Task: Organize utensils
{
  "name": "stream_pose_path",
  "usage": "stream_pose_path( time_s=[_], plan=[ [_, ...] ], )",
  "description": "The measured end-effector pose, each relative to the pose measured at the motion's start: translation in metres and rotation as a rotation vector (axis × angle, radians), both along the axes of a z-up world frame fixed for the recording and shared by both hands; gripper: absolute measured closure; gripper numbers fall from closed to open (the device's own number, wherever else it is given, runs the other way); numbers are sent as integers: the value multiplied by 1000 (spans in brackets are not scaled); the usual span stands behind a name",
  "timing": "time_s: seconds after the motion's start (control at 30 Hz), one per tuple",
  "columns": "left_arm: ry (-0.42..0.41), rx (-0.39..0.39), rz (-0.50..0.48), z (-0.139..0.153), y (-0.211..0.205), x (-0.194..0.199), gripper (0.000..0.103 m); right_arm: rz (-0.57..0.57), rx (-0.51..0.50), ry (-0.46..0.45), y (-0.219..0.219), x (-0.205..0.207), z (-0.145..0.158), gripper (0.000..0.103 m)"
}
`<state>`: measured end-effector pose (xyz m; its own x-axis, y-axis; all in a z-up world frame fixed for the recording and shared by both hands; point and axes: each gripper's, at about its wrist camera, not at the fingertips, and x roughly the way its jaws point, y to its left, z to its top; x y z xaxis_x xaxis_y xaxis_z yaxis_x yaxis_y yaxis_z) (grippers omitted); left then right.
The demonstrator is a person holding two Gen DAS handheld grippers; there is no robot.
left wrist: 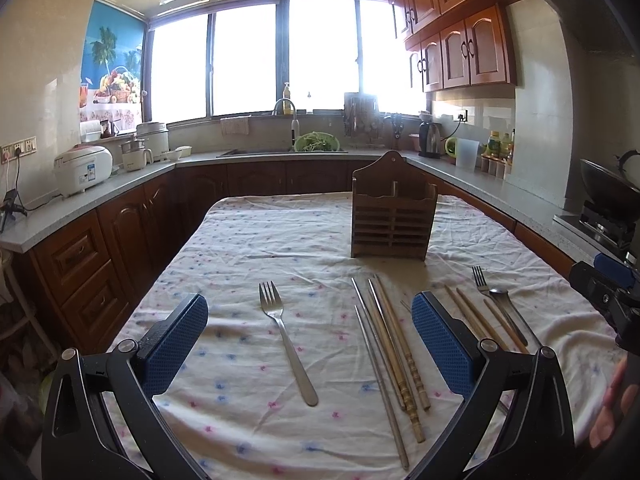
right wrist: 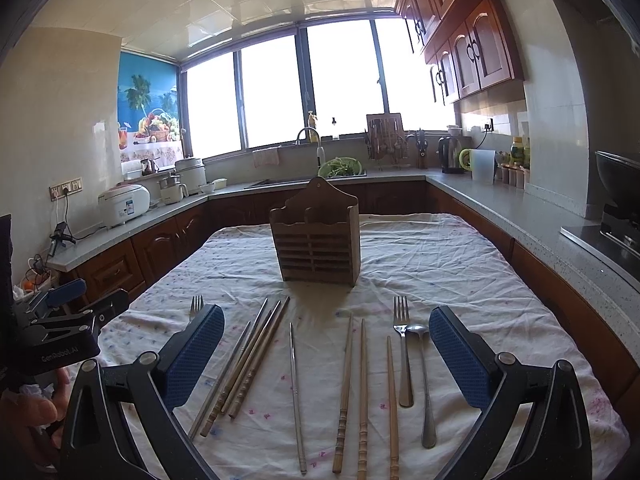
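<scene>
Utensils: forks, chopsticks and a spoon lie before the wooden holder. Left gripper and right gripper both hover spread wide, gripping nothing.

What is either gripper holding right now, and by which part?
Nothing. The left gripper and right gripper are both open above the cloth, with the forks, chopsticks and spoon all lying loose on the table.
</scene>
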<state>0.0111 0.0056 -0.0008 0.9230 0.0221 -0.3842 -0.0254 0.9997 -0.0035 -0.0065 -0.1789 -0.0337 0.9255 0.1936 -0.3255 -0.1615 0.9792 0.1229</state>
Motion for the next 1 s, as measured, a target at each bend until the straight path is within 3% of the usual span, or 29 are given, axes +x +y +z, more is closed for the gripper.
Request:
stream_pose_path(
  time_s=[0.37,0.43,0.6,0.77,0.87,1.0],
  plan=[
    [171,-73,-36,-12,9,52,0,19,14,88,-6,34,-7,1],
    [215,-79,-61,-15,6,67,0,32,21,130,-8,48,-11,7],
    [314,-102,-120,-23,-1,107,2,74,32,252,-9,86,-24,39],
    [415,-103,-162,-38,-10,151,17,110,71,338,-10,119,-37,55],
    [465,-118,-179,-48,-14,174,33,120,79,391,-8,135,-45,68],
    [504,-145,-204,-58,-16,199,47,121,76,459,-5,152,-58,73]
  ],
)
